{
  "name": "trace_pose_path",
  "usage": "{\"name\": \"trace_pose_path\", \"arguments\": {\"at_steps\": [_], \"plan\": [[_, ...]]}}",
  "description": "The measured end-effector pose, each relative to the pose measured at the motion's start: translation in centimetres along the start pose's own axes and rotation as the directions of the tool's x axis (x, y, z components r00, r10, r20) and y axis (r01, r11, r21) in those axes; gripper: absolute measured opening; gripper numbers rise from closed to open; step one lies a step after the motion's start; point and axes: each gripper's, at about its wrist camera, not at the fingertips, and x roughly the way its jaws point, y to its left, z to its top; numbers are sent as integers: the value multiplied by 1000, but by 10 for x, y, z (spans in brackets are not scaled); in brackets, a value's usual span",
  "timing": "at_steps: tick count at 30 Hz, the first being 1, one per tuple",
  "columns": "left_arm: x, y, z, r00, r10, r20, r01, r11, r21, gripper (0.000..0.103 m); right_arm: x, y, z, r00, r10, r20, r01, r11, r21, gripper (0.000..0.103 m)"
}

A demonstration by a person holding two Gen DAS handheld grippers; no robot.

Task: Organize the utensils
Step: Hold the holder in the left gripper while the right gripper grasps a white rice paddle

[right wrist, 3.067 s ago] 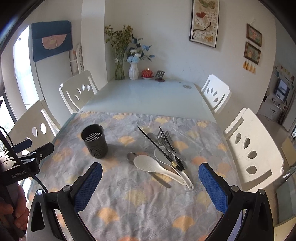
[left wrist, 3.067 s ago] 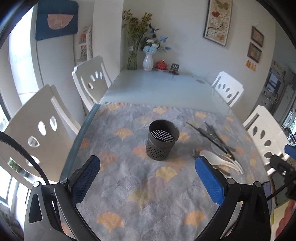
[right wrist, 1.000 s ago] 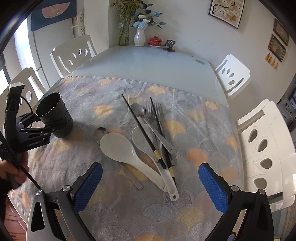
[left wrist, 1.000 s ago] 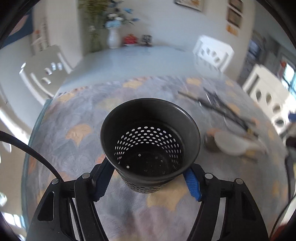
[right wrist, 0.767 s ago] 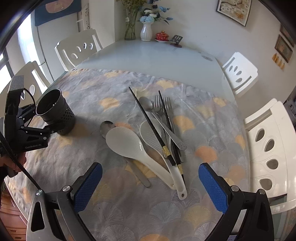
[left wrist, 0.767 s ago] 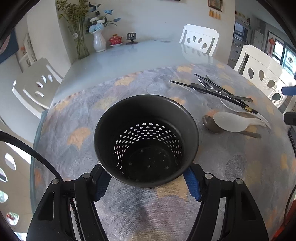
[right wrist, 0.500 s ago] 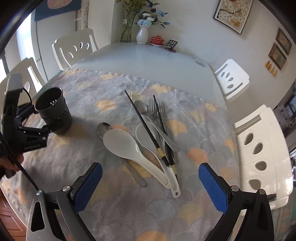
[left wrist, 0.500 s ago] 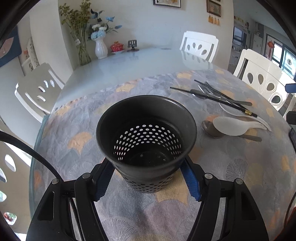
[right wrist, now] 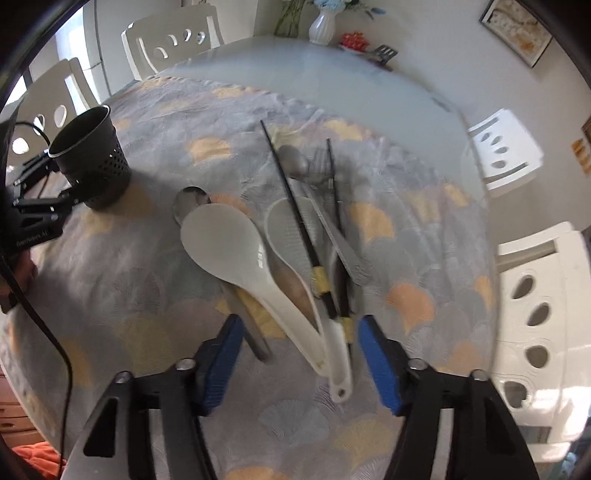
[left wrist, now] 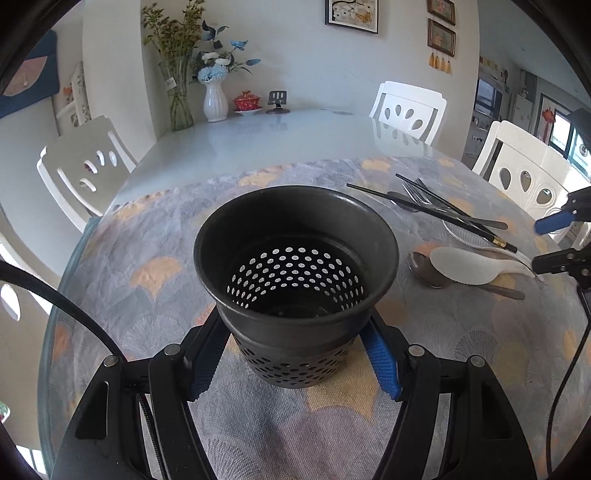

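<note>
Currently right gripper [right wrist: 300, 356] is closing, jaws half-wide, straddling white spoon handles [right wrist: 328, 354] and chopsticks [right wrist: 334, 295], pads not touching. Better centring on one handle only. Farther left, left gripper [left wrist: 295, 360] is clamping the black holder [left wrist: 295, 280].

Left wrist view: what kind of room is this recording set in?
Most likely a home dining room: a long dining table ringed by white chairs, a vase of flowers at its far end, framed pictures on the wall.
</note>
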Motion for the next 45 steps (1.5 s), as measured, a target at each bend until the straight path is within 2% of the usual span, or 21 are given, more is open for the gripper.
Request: {"name": "trace_pose_path", "arguments": {"at_steps": [2, 6, 9, 13, 17, 20, 21, 28, 31, 45], "plan": [[0, 0, 0, 1000, 3, 0, -3, 1000, 3, 67, 7, 4, 5, 1000, 26, -16, -27, 999, -34, 55], [2, 1, -1, 1000, 1, -4, -1, 1000, -2, 68, 20, 17, 8, 999, 14, -45, -21, 988, -156, 47], [8, 2, -3, 999, -9, -44, 8, 1000, -13, 68, 30, 9, 10, 997, 23, -75, -35, 986, -161, 39], [4, -1, -3, 1000, 3, -31, -3, 1000, -1, 68, 37, 2, 14, 994, 52, -99, -66, 986, -150, 39], [-2, -3, -3, 999, -25, -33, 25, 1000, 9, 71, 39, 0, 16, 992, 73, -101, -85, 989, -122, 39], [-3, 0, -3, 999, -20, -35, 20, 1000, -7, 71, 38, -1, 17, 992, 85, -91, -94, 990, -101, 51], [-4, 1, -4, 999, -21, -36, 21, 1000, -16, 72, 37, -1, 18, 992, 93, -83, -101, 990, -97, 51], [-2, -2, -4, 999, 6, -44, -6, 1000, -11, 73, 35, 7, 17, 992, 104, -77, -115, 982, -152, 51], [0, -4, -7, 997, 16, -69, -17, 1000, -13, 73, 40, 11, 16, 991, 102, -81, -115, 977, -180, 45], [-7, -1, -11, 995, 48, -89, -54, 997, -63, 75, 45, 19, 17, 990, 95, -101, -117, 964, -240, 44]]}}
